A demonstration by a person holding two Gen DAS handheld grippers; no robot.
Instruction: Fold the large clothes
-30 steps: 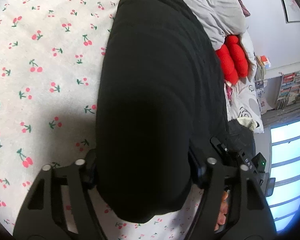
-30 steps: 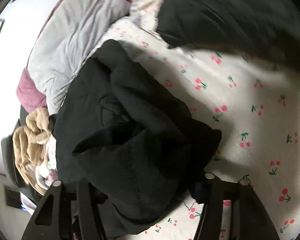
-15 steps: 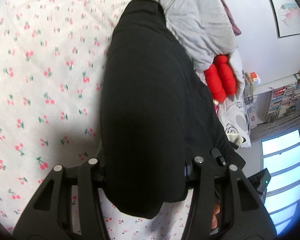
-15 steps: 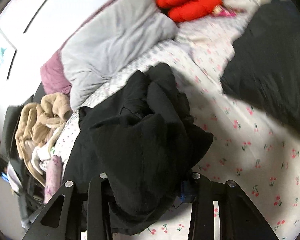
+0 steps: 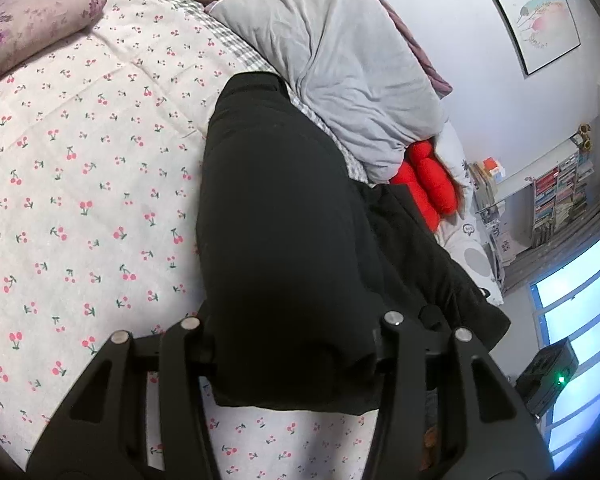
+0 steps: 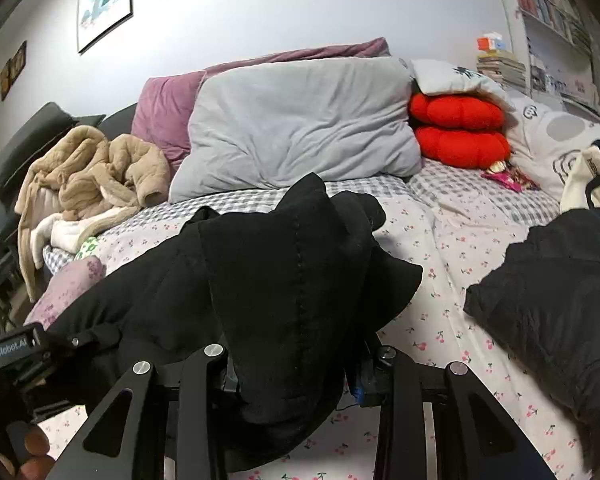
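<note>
A large black garment stretches along the cherry-print bed sheet away from my left gripper. Its near end is bunched between the fingers and lifted off the sheet, and the jaws are still closing on it. In the right wrist view another bunch of the black garment hangs in thick folds between the fingers of my right gripper, whose jaws are also closing on it. The left gripper's body shows at the left edge there, with a hand below it.
A second dark padded garment lies on the sheet to the right. At the head of the bed are a grey duvet, red cushions, a beige robe and a purple pillow. Bookshelves stand by the right wall.
Both grippers have risen with the black garment and their jaws have narrowed on it. The right gripper has rolled round, so the bed now appears level.
</note>
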